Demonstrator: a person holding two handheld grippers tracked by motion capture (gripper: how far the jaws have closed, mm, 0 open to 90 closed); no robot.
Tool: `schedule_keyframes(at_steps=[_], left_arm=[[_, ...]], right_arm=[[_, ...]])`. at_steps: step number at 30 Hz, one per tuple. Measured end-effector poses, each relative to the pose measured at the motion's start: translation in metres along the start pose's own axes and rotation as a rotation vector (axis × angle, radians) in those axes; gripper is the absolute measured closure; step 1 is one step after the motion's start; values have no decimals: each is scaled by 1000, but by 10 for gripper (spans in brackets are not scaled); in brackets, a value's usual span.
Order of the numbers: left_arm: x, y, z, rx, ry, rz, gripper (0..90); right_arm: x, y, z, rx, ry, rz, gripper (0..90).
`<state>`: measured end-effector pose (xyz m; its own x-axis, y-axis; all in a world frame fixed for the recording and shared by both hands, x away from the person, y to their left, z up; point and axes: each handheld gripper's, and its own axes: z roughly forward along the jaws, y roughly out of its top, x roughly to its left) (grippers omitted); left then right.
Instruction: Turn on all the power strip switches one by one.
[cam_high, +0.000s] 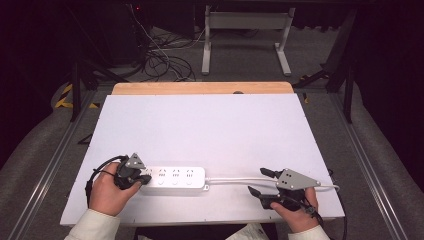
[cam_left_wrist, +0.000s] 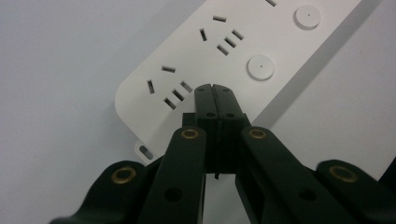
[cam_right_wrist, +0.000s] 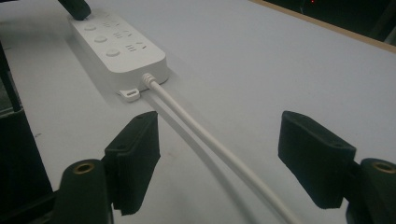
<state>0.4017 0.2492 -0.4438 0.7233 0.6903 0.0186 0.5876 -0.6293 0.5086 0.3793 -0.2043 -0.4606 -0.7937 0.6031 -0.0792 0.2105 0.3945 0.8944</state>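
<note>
From up high I've got the white power strip (cam_high: 174, 178) lying near the front of the white counter (cam_high: 210, 125), my left gripper (cam_high: 142, 179) at its left end and my right gripper (cam_high: 261, 182) around its cord (cam_high: 235, 180). Left gripper view: jaws pressed together, holding nothing, tips over the strip's end. Right gripper view: jaws wide apart, cord running between them, untouched.

Your matt black plastic tongs (cam_left_wrist: 215, 89) meet a smooth white plastic power strip (cam_left_wrist: 243, 60) on the matt white table (cam_high: 210, 125), wood-edged.
</note>
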Motion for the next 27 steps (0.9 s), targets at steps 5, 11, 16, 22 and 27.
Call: schedule_keyframes(at_steps=[5,11,16,22,27], left_arm=[[4,-1,-6,-48,15,-33,900],[1,2,-17,-99,-19,-19,900],[-5,5,-19,-101,-23,0,900],[-10,10,-16,-119,-56,19,900],[-17,15,-8,-109,-69,40,900]], right_arm=[[0,1,0,-7,-3,5,299],[0,0,1,-2,-2,7,298],[0,0,1,-3,1,9,297],[0,0,1,-2,5,8,297],[0,0,2,1,5,4,297]])
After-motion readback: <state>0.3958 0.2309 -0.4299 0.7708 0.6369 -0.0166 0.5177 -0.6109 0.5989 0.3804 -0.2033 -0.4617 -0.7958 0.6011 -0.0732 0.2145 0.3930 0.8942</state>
